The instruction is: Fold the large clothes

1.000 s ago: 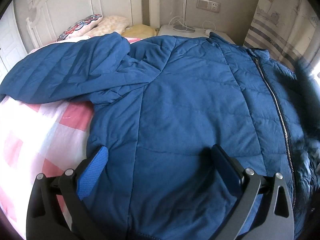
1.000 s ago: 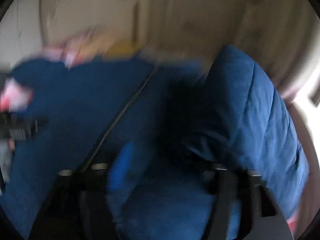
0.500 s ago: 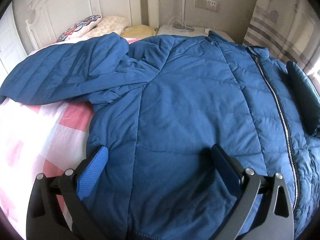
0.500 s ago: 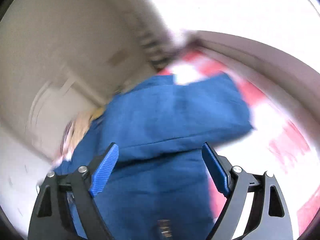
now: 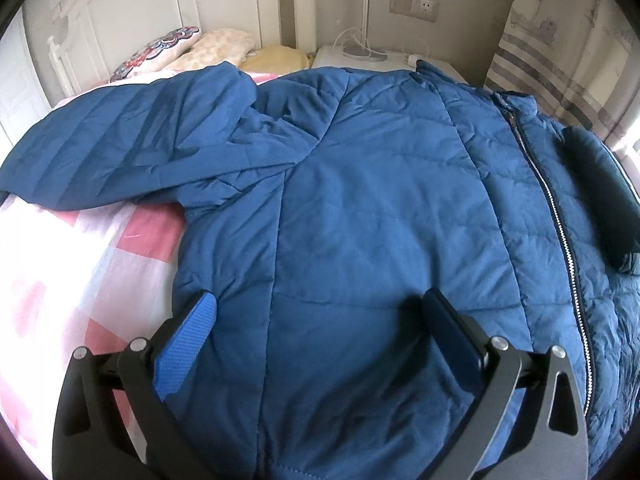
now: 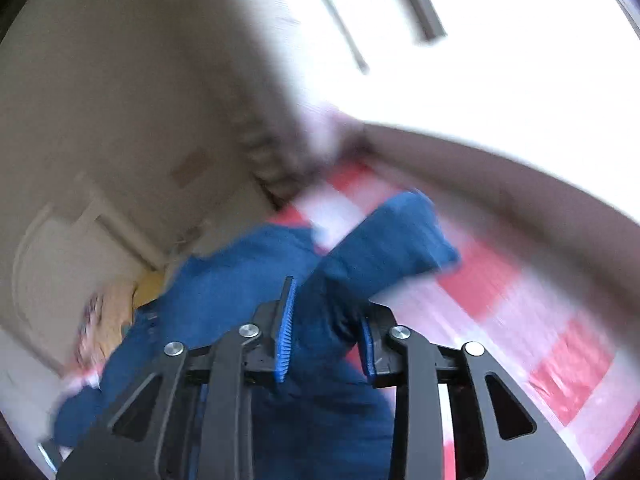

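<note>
Right wrist view: right gripper [image 6: 326, 330] jaws have just been closing, now pinching the blue jacket's sleeve [image 6: 384, 240]; sleeve runs ahead-right over the checked bedspread [image 6: 560, 360]; left gripper [image 5: 320, 340] gapes wide above the jacket [image 5: 360, 200] body.

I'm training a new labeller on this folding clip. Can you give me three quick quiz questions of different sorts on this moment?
1. True or false: the left tool is clamped shut on the jacket.
2. What does the right tool have between its pads? A) a pillow B) jacket fabric C) nothing
3. Fill in: the jacket lies on a pink and white checked ____.

Key
1. False: its jaws stand wide apart over the jacket.
2. B: the jaws have just been closing, with blue fabric between them near the sleeve.
3. Sheet.
</note>
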Tool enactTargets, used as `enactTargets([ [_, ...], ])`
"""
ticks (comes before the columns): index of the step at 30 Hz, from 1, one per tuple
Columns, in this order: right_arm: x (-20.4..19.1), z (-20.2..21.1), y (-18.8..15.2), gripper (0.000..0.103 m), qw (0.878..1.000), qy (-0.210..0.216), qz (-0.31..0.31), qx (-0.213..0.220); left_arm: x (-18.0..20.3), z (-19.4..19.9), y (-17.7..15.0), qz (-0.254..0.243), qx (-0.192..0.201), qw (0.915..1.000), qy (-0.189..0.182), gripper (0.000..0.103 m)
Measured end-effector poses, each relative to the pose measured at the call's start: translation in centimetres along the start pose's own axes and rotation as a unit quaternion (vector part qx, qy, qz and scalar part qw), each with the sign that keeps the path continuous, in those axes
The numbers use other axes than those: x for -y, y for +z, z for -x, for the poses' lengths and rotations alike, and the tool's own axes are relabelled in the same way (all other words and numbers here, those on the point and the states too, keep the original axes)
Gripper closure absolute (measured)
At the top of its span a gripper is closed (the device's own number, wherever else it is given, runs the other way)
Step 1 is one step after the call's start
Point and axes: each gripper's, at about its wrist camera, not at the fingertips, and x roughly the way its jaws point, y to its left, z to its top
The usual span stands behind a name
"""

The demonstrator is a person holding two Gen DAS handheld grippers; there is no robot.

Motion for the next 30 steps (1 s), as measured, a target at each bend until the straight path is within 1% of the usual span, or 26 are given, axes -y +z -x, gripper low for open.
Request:
enactTargets([
  [1, -3.1, 0.7, 0.1, 0.076, 0.999, 0.02, 0.046, 0.019, 0.0, 0.0, 0.0, 0.001, 0.001, 1.0, -0.001, 0.002],
  [2, -5.3, 1.1, 0.0, 0.076, 0.996, 0.034, 0.079, 0.029, 0.0, 0.0, 0.0, 0.002, 0.002, 1.0, -0.002, 0.002],
  [3, -8.4, 1.4, -0.4, 0.076, 0.99, 0.056, 0.125, 0.037, -0.1, 0.0, 0.0, 0.003, 0.003, 1.0, -0.004, 0.002],
  [4, -11.2, 1.6, -1.1, 0.076, 0.983, 0.077, 0.163, 0.036, -0.2, 0.1, -0.1, 0.007, 0.005, 0.9999, -0.009, 0.002],
  [5, -14.4, 1.5, -2.1, 0.075, 0.972, 0.109, 0.207, 0.027, -0.4, 0.2, -0.1, 0.012, 0.008, 0.9998, -0.016, 0.002],
  [7, -18.4, 0.9, -4.0, 0.072, 0.952, 0.164, 0.259, -0.005, -0.9, 0.4, -0.2, 0.023, 0.014, 0.9992, -0.03, 0.002],
  [8, -20.6, 0.3, -5.4, 0.063, 0.932, 0.213, 0.29, -0.043, -1.2, 0.5, -0.2, 0.029, 0.017, 0.9987, -0.038, 0.002],
  [9, -21.9, -0.1, -6.4, 0.036, 0.916, 0.249, 0.306, -0.069, -1.4, 0.6, -0.3, 0.034, 0.019, 0.9982, -0.045, 0.002],
  [10, -22.8, 0.0, -7.0, 0.023, 0.908, 0.262, 0.317, -0.076, -1.7, 0.7, -0.3, 0.04, 0.022, 0.9975, -0.054, 0.002],
  [11, -23.3, 0.6, -7.8, 0.017, 0.902, 0.268, 0.33, -0.072, -1.8, 0.7, -0.4, 0.043, 0.024, 0.9971, -0.058, 0.002],
  [12, -23.4, 1.1, -8.2, 0.017, 0.9, 0.266, 0.341, -0.062, -1.8, 0.7, -0.4, 0.045, 0.025, 0.9968, -0.061, 0.002],
  [14, -22.4, 2.0, -8.2, 0.017, 0.902, 0.259, 0.343, -0.044, -1.8, 0.7, -0.5, 0.047, 0.026, 0.9965, -0.063, 0.002],
  [15, -21.1, 2.3, -7.7, 0.017, 0.907, 0.248, 0.338, -0.03, -1.8, 0.7, -0.5, 0.047, 0.026, 0.9966, -0.062, 0.002],
  [17, -18.6, 2.8, -6.8, 0.017, 0.922, 0.204, 0.329, -0.013, -1.7, 0.7, -0.4, 0.045, 0.026, 0.9968, -0.061, 0.002],
  [19, -14.3, 1.5, -5.3, 0.017, 0.945, 0.128, 0.302, -0.017, -1.6, 0.7, -0.4, 0.043, 0.025, 0.9971, -0.058, 0.002],
  [20, -12.2, 0.5, -4.8, 0.017, 0.953, 0.092, 0.286, -0.027, -1.6, 0.7, -0.4, 0.043, 0.025, 0.9971, -0.058, 0.002],
  [21, -9.4, -1.8, -3.9, 0.017, 0.962, 0.04, 0.267, -0.051, -1.5, 0.7, -0.4, 0.043, 0.025, 0.9971, -0.057, 0.002],
  [22, -7.2, -3.4, -3.7, 0.017, 0.965, 0.0, 0.253, -0.075, -1.5, 0.6, -0.4, 0.043, 0.024, 0.9972, -0.057, 0.002],
  [24, -3.5, -6.1, -4.3, 0.017, 0.963, -0.06, 0.237, -0.114, -1.6, 0.6, -0.4, 0.043, 0.025, 0.9971, -0.057, 0.002],
  [25, -1.9, -7.4, -4.8, 0.017, 0.96, -0.078, 0.231, -0.137, -1.6, 0.6, -0.4, 0.044, 0.025, 0.9971, -0.058, 0.002],
  [26, -0.5, -8.6, -5.1, 0.018, 0.96, -0.074, 0.211, -0.169, -1.5, 0.6, -0.4, 0.044, 0.025, 0.997, -0.059, 0.002],
  [27, 0.7, -8.7, -4.5, 0.018, 0.965, -0.057, 0.183, -0.176, -1.5, 0.7, -0.5, 0.045, 0.026, 0.9968, -0.06, 0.002],
  [28, 1.1, -8.7, -4.1, 0.017, 0.968, -0.055, 0.173, -0.173, -1.5, 0.8, -0.4, 0.046, 0.026, 0.9966, -0.063, 0.002],
  [30, 1.6, -9.1, -4.1, 0.016, 0.966, -0.05, 0.172, -0.185, -1.7, 0.7, -0.3, 0.047, 0.022, 0.9962, -0.069, 0.002],
])
